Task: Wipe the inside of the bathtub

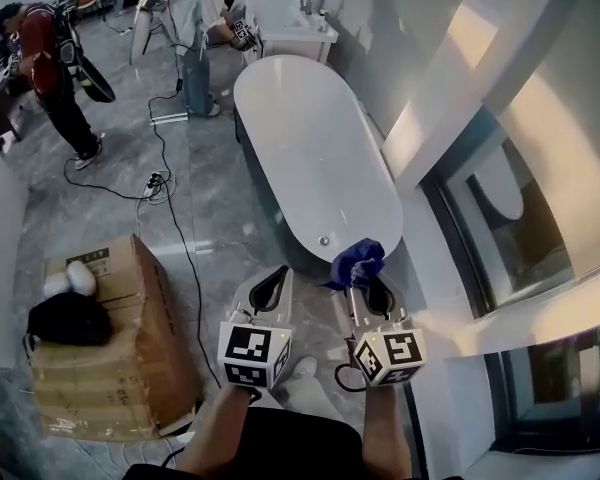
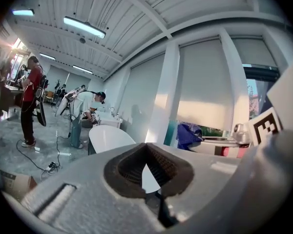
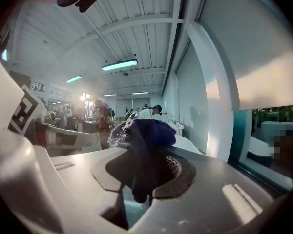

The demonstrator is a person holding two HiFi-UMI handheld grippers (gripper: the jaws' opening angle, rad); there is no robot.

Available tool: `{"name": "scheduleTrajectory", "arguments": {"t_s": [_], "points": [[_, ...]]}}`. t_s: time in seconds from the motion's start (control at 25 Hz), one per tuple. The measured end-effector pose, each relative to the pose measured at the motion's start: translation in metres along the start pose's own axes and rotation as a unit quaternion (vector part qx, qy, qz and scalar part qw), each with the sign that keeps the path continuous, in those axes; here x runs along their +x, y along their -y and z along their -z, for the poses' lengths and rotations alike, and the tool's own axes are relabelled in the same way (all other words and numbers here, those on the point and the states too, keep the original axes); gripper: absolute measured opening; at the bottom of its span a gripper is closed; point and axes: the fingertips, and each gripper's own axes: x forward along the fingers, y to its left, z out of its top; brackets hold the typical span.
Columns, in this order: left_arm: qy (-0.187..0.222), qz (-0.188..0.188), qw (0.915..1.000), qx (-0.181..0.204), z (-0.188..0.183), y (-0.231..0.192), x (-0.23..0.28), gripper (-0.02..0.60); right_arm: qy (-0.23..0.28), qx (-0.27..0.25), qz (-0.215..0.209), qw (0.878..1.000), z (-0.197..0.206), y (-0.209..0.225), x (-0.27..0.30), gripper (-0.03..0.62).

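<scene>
The white oval bathtub [image 1: 315, 158] stretches away from me on the grey floor; its near end is just ahead of both grippers, and its drain [image 1: 324, 240] lies near that end. My right gripper [image 1: 366, 280] is shut on a dark blue cloth [image 1: 357, 260], which bunches above the jaw tips over the tub's near rim. In the right gripper view the cloth [image 3: 145, 130] hangs down between the pads. My left gripper [image 1: 271, 285] hovers beside it to the left, shut with nothing in it. Through the left gripper [image 2: 147, 149] the tub [image 2: 107, 136] shows ahead, the cloth [image 2: 188, 133] off to the right.
Stacked cardboard boxes [image 1: 110, 348] with a black bag [image 1: 68, 318] stand at my left. A cable [image 1: 170, 208] runs over the floor beside the tub. A white wall and window [image 1: 500, 218] close the right side. Two people stand far back near a white basin [image 1: 290, 23].
</scene>
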Motion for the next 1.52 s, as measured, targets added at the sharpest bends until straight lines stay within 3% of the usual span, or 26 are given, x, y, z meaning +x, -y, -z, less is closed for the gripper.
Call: {"name": "scheduleTrajectory", "arguments": {"t_s": [0.24,0.48,0.76,0.96,1.32,1.52], "points": [[-0.031,0.006,0.9995,-0.004,0.025,0.002,0.033,0.005,-0.028,0.058,0.016,0.998,0.03,0.042,0.006,0.106],[-0.034,0.007,0.9993,0.01,0.012,0.023,0.092,0.005,0.014,0.076,-0.029,0.997,-0.003,0.079,0.038,0.106],[0.002,0.013,0.9993,0.035,-0.032,0.057,0.15,0.005,0.044,0.085,-0.017,0.995,-0.028,0.151,0.044,0.106],[0.039,0.045,0.9979,0.026,-0.051,0.083,0.175,0.005,0.069,0.082,-0.017,0.994,-0.039,0.179,0.041,0.106],[0.046,0.078,0.9932,0.073,-0.069,0.127,0.208,0.005,0.119,0.093,-0.001,0.989,-0.057,0.221,0.033,0.106],[0.041,0.072,0.9922,0.094,-0.072,0.126,0.223,0.005,0.129,0.099,-0.004,0.987,-0.057,0.234,0.044,0.106]]}}
